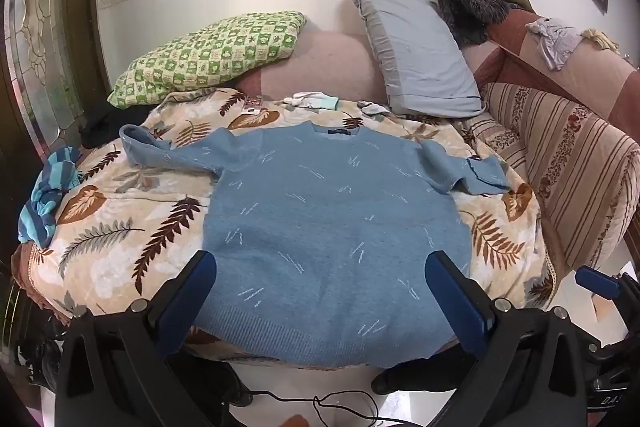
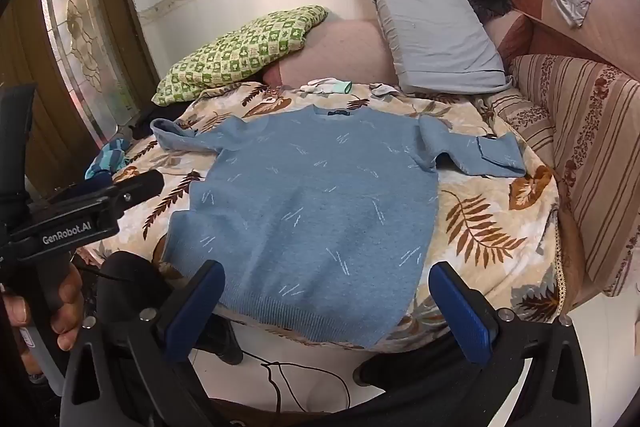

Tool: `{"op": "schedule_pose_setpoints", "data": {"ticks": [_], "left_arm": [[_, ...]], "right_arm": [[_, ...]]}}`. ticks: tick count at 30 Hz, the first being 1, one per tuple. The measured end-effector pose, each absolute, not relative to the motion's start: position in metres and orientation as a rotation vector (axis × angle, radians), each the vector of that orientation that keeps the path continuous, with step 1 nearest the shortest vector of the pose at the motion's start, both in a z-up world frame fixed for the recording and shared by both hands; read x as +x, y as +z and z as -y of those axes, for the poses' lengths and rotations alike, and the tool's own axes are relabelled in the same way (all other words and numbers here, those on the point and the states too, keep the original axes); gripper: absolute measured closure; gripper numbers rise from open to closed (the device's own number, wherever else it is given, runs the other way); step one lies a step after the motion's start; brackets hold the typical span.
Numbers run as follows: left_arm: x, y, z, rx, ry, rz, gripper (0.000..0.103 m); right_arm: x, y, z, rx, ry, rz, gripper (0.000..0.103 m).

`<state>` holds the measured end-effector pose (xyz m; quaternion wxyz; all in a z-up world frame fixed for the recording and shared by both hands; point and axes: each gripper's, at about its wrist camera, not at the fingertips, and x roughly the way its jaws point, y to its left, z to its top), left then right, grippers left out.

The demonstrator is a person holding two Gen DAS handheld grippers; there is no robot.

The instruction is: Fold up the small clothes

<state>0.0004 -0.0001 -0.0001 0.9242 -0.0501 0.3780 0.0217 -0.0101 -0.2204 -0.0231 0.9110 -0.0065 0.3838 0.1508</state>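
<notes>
Two hand-held grippers hang over the bed's near edge: our left hand-held gripper point(image 1: 320, 291) and right hand-held gripper point(image 2: 326, 301) both gape wide, holding nothing. The blue sweater point(image 1: 328, 219) lies flat on the leaf-print blanket point(image 1: 120, 227), hem toward us.

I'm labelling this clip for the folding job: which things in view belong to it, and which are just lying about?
Belongs to the job:
light blue knitted sweater, spread flat
left gripper, open
right gripper, open

Lying about:
green checked pillow
grey-blue pillow
blue striped cloth
small white glove
</notes>
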Motion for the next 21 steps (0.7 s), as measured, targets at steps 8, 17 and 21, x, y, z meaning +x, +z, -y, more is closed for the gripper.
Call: {"op": "schedule_pose_setpoints", "data": {"ticks": [8,17,21], "left_arm": [[0.0025,-0.0031,-0.005,-0.106,0.05,-0.762,0.0],[-0.0029,-0.003,-0.0033,-0.088,0.07,-0.751,0.0],[-0.003,-0.0039,-0.0051,-0.087,0.085,-0.754,0.0]], "right_arm": [[-0.009,-0.0243,0.2207,-0.008,0.314,-0.796,0.0],[-0.0091,-0.0239,0.2202,-0.009,0.309,-0.793,0.0],[-0.0072,-0.0241,0.2225,-0.011,0.303,-0.79,0.0]]}}
